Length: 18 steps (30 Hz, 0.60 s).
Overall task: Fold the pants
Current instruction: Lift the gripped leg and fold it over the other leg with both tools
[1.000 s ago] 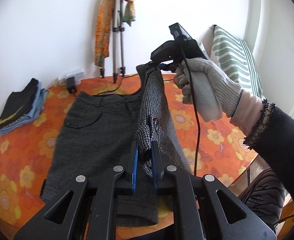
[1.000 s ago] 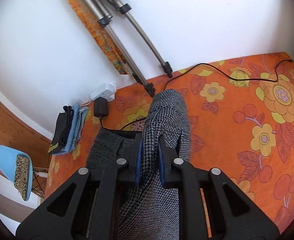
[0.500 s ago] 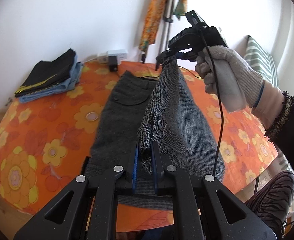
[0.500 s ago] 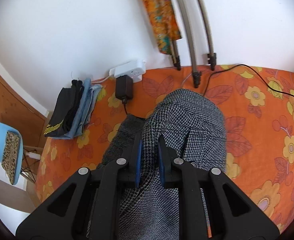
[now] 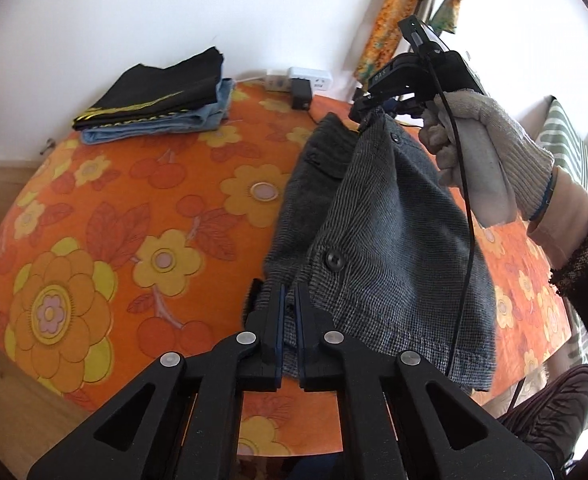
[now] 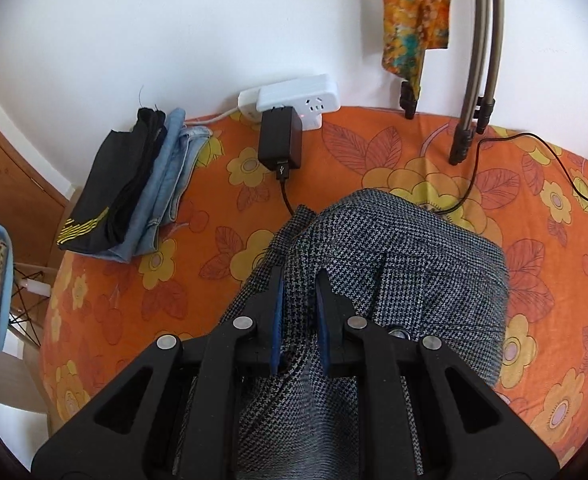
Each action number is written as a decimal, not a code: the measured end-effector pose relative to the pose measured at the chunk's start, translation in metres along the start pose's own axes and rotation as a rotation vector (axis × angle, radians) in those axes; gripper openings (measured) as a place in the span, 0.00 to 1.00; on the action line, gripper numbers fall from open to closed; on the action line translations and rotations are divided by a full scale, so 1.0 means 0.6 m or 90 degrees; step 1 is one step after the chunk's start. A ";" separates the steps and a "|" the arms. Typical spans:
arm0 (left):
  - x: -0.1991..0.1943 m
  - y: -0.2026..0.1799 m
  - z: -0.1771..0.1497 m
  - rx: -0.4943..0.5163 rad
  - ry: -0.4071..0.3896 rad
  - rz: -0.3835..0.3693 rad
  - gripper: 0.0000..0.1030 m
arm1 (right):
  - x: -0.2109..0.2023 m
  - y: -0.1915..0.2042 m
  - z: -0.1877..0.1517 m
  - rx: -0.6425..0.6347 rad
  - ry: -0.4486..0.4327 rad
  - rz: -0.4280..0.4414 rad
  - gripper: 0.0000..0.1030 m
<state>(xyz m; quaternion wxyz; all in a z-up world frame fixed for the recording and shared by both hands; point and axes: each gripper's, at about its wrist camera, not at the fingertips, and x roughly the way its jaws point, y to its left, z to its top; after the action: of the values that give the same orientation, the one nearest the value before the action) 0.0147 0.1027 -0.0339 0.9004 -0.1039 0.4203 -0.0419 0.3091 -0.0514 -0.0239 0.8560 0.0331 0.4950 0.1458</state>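
Observation:
The grey houndstooth pants (image 5: pixel 386 248) lie on the orange flowered table (image 5: pixel 134 216), with one half lifted and folded over the other. My left gripper (image 5: pixel 289 300) is shut on the near hem edge of the lifted half. My right gripper (image 5: pixel 368 114), held in a gloved hand, is shut on the far waist end of that half. In the right wrist view the same gripper (image 6: pixel 298 280) pinches a fold of the pants (image 6: pixel 406 264), and the cloth drapes down over the table (image 6: pixel 222 208).
A stack of folded black and blue clothes (image 5: pixel 162 100) (image 6: pixel 134 184) sits at the table's far left. A white power strip with a black charger (image 6: pixel 286 120) and its cable lie by the wall. Tripod legs (image 6: pixel 470 80) and an orange scarf stand behind.
Both grippers have carried the lifted half of the pants leftward over the flat half. The waist end in the right gripper is lower and nearer the table.

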 end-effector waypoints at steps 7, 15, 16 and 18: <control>0.033 0.020 0.005 -0.013 0.053 -0.026 0.11 | 0.026 0.009 -0.007 0.000 0.009 -0.010 0.14; 0.046 -0.030 0.002 0.102 0.039 0.006 0.42 | 0.027 0.004 -0.008 0.001 0.008 -0.001 0.14; 0.049 -0.036 0.001 0.112 0.040 0.010 0.42 | 0.027 0.004 -0.008 0.002 0.009 0.000 0.14; 0.058 -0.040 0.000 0.119 0.049 0.009 0.42 | 0.029 0.004 -0.008 0.004 0.010 0.000 0.14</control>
<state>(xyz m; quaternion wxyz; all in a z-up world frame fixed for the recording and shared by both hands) 0.0374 0.0735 -0.0545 0.8897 -0.0148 0.4496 -0.0781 0.3124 -0.0448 -0.0403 0.8519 0.0343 0.5022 0.1446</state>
